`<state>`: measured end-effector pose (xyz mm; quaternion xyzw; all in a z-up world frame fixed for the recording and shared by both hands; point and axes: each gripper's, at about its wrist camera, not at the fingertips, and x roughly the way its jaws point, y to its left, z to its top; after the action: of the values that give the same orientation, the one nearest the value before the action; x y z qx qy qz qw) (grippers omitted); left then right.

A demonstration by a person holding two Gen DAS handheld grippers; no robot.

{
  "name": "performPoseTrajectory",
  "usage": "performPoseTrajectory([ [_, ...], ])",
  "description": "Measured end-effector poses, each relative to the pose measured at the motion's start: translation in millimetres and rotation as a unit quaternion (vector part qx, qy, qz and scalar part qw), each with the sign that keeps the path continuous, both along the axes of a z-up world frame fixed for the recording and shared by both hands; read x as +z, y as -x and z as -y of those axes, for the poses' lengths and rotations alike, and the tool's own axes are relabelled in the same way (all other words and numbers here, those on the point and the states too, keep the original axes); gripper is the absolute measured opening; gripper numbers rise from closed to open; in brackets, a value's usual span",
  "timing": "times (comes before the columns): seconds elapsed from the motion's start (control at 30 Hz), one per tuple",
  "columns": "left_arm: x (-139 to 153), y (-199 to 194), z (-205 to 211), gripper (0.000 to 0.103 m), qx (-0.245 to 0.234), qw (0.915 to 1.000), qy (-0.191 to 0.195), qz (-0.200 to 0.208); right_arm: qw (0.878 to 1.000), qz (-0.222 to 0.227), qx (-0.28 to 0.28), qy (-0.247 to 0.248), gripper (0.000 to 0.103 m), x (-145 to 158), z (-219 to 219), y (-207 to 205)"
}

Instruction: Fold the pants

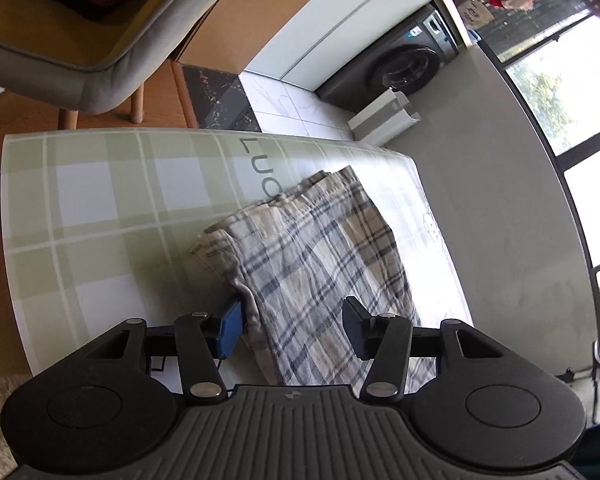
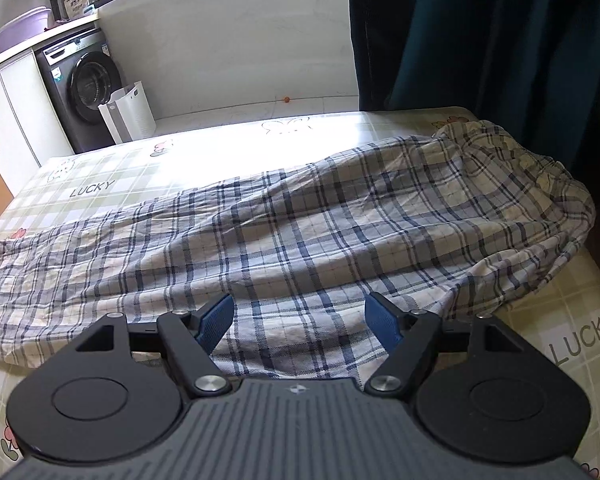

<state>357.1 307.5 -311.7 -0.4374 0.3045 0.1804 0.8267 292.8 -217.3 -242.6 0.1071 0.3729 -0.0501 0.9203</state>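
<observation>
The pants (image 1: 312,236) are blue, grey and cream plaid, and their leg end lies on the green checked tablecloth (image 1: 100,200). My left gripper (image 1: 294,328) hovers low over the near hem with its jaws apart. The cloth lies between the blue pads, the left one at the hem's side edge, and neither presses on it. In the right wrist view the pants (image 2: 300,216) stretch across the table (image 2: 560,320), with the bunched waistband at the far right. My right gripper (image 2: 300,322) stands open just above the near edge of the fabric.
A grey padded chair (image 1: 112,60) stands beyond the table's far edge. A washing machine (image 2: 88,84) and a white basket (image 2: 128,112) sit on the tiled floor by the wall. Dark blue curtains (image 2: 480,32) hang behind the table's right corner.
</observation>
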Motion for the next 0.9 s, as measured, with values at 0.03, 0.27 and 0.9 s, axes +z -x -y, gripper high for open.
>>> performPoseTrajectory([
  [0.03, -0.4, -0.7, 3.4, 0.055, 0.003, 1.0, -0.008, 0.001, 1.0, -0.001, -0.001, -0.001, 0.075, -0.2, 0.2, -0.3],
  [0.27, -1.1, -2.3, -10.2, 0.042, 0.048, 0.9979, -0.044, 0.008, 1.0, 0.007, 0.005, 0.013, 0.075, 6.6, 2.8, 3.1],
  [0.9, 29.6, 3.2, -63.2, 0.006, 0.088, 0.9919, -0.091, 0.007, 0.999, -0.024, 0.031, 0.019, 0.075, -1.1, 3.8, -5.7],
])
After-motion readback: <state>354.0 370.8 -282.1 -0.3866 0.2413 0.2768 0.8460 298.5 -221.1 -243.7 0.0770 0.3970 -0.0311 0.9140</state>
